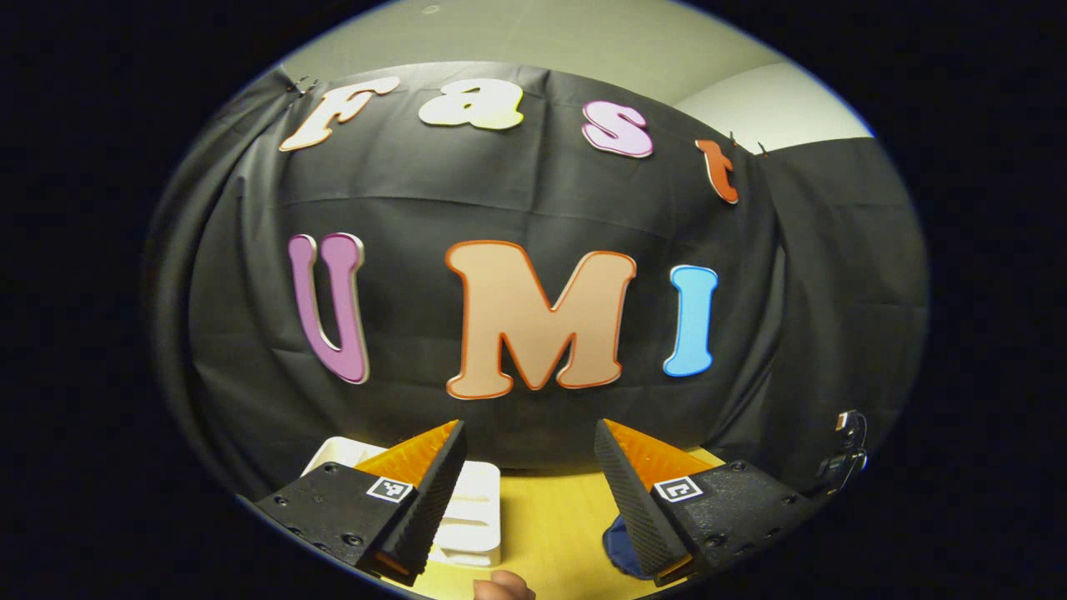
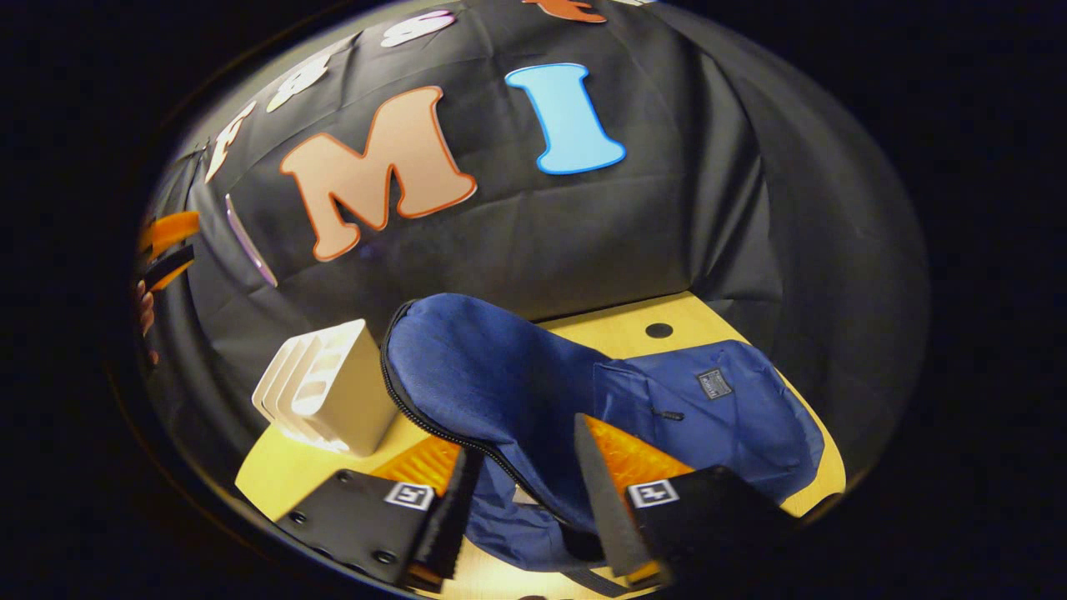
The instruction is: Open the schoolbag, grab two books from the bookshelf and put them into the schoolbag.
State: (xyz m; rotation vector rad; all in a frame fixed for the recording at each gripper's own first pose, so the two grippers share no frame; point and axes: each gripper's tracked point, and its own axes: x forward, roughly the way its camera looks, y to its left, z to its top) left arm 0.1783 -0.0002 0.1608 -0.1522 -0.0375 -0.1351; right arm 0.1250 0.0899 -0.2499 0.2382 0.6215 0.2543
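Observation:
The blue schoolbag (image 2: 700,408) lies on the yellow table (image 2: 275,475), its unzipped flap (image 2: 475,367) raised toward the white bookshelf (image 2: 333,392). My right gripper (image 2: 521,500) is open just above the bag, and the flap's zipper edge runs between its fingers. My left gripper (image 1: 529,492) is open and held high, facing the booth wall with nothing between its fingers. Below it I see the bookshelf (image 1: 475,517) and a corner of the schoolbag (image 1: 621,546). The left gripper (image 2: 167,242) also shows at the far left of the right gripper view, held by a hand (image 2: 146,308).
The black booth wall closes the table at the back and on the right. A round hole (image 2: 658,330) marks the table behind the bag. A metal clip (image 1: 850,450) hangs on the cloth at the right. A fingertip (image 1: 500,587) shows at the bottom edge.

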